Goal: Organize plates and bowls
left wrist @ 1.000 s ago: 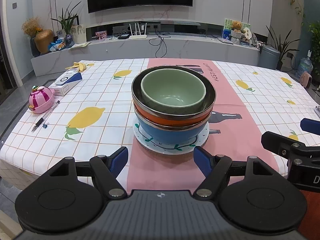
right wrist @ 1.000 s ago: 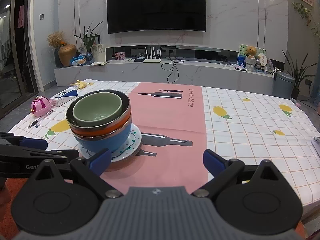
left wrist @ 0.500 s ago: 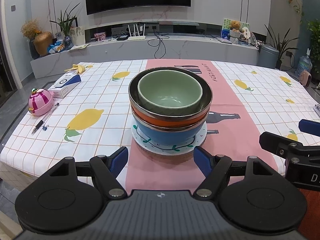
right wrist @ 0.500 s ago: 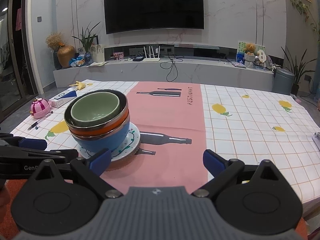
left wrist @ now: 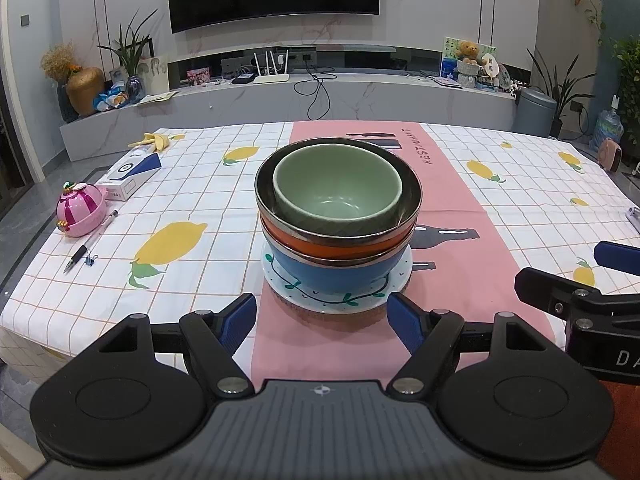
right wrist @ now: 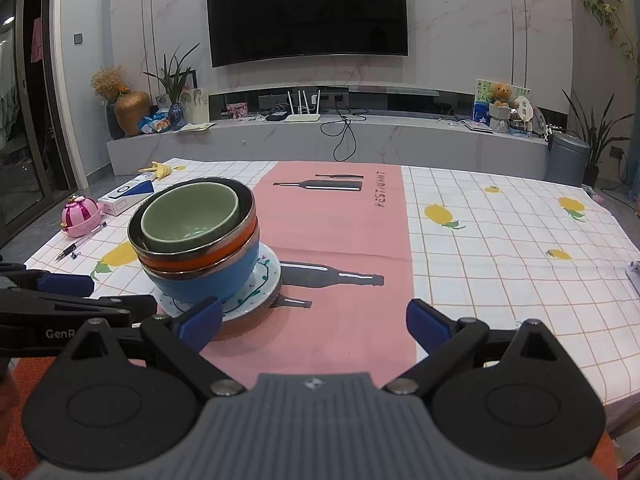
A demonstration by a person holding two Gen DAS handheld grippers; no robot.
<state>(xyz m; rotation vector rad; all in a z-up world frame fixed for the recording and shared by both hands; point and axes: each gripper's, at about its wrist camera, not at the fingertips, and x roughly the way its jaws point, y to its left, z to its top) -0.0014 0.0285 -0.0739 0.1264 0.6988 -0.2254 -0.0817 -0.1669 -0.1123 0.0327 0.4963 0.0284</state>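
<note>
Left hand-held gripper (left wrist: 322,316) hovering wide open, holding nothing, just short of the white plate (left wrist: 280,280) on the bench (left wrist: 200,240). Sitting stacked on that plate: blue bowl (left wrist: 332,276), orange bowl (left wrist: 320,246), green bowl (left wrist: 336,188) nested on top. Right hand-held gripper (right wrist: 314,326) also gaping open, empty, stack off to its left.
</note>
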